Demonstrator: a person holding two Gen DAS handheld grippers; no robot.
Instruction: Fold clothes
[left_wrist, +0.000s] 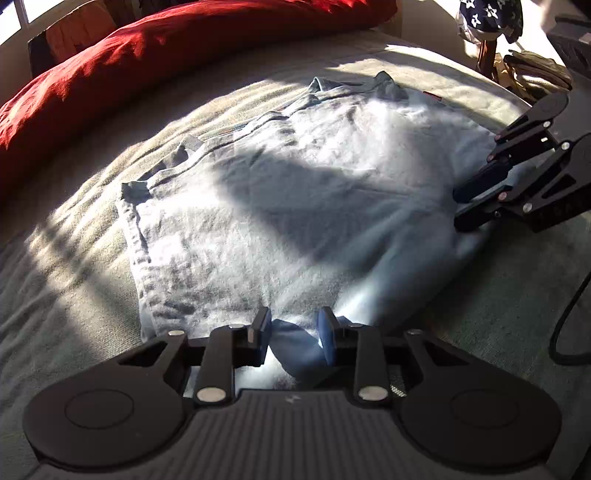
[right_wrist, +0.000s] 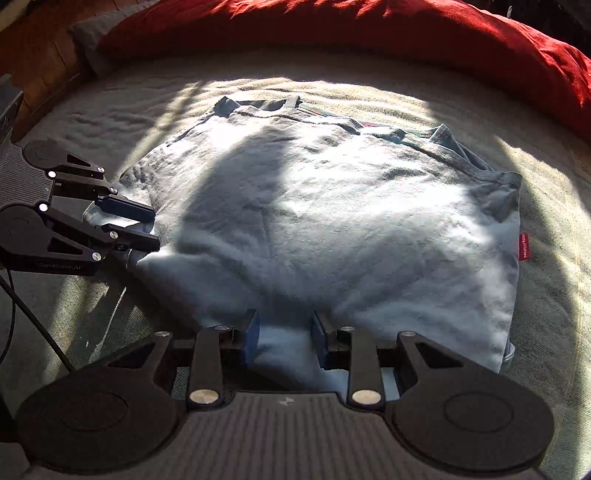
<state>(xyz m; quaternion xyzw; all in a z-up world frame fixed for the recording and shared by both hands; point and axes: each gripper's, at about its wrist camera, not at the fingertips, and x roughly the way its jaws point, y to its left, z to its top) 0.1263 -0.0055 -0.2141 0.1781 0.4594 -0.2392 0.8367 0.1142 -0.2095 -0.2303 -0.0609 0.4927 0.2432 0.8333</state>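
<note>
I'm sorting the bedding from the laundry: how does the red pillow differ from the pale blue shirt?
The red pillow is deep red and plump; the pale blue shirt is light and lies flat. The pillow sits along the far edge of the bed, untouched; the shirt lies mid-bed with fabric between both grippers' jaws. Both rest on the bed in patchy sunlight.

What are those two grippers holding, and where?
Left gripper and right gripper each have the near edge of the pale blue shirt between their pads.
</note>
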